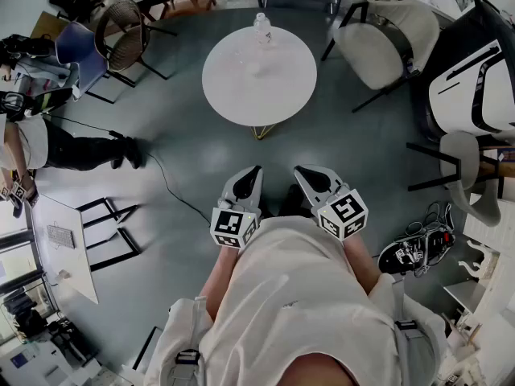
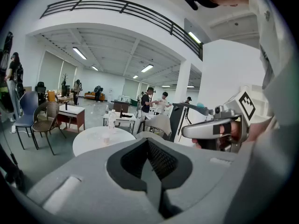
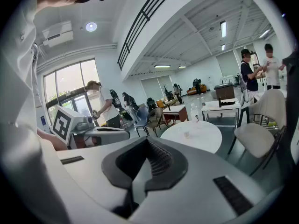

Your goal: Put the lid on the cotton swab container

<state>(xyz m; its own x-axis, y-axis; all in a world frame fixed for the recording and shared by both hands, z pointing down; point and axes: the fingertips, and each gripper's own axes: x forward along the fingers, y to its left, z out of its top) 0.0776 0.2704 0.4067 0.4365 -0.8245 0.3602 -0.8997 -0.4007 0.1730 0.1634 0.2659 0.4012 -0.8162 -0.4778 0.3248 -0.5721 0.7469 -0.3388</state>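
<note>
nearest: pale shirt (image 1: 298, 296) filling the bottom of the head view, a bare forearm out on each side. just ahead of it, the 2 tools: left gripper (image 1: 255, 170) and right gripper (image 1: 299, 170), side by side, close but apart, both tipped a little down toward the grey floor (image 1: 185, 151), marker cubes at the body end.

left gripper view: fingers pressed together, ribbed pads meeting, nothing pinched. right gripper view: likewise pressed together, nothing between them. both held over the floor, well short of the table.

on the floor left of the grippers, a thin black cable (image 1: 173, 193) curving off toward the shoes of a person (image 1: 56, 145) in dark trousers at the left edge. on the floor to the right, a tangle of black and white gear (image 1: 414, 252).

further ahead, round white table (image 1: 233, 95) on thin gold legs. on the tabletop, a clear water bottle (image 1: 262, 29) upright by the far edge. just nearer than the bottle, toward the middle of the tabletop, a small clear container (image 3: 186, 134), upright, well apart from both grippers; too small to tell whether a lid sits on it.

around the table: white chairs (image 1: 386, 43) at the far right, a wicker chair (image 1: 125, 26) and a blue chair (image 1: 80, 51) at the far left. farthest, in the gripper views, more desks and several standing people in a bright open hall.
</note>
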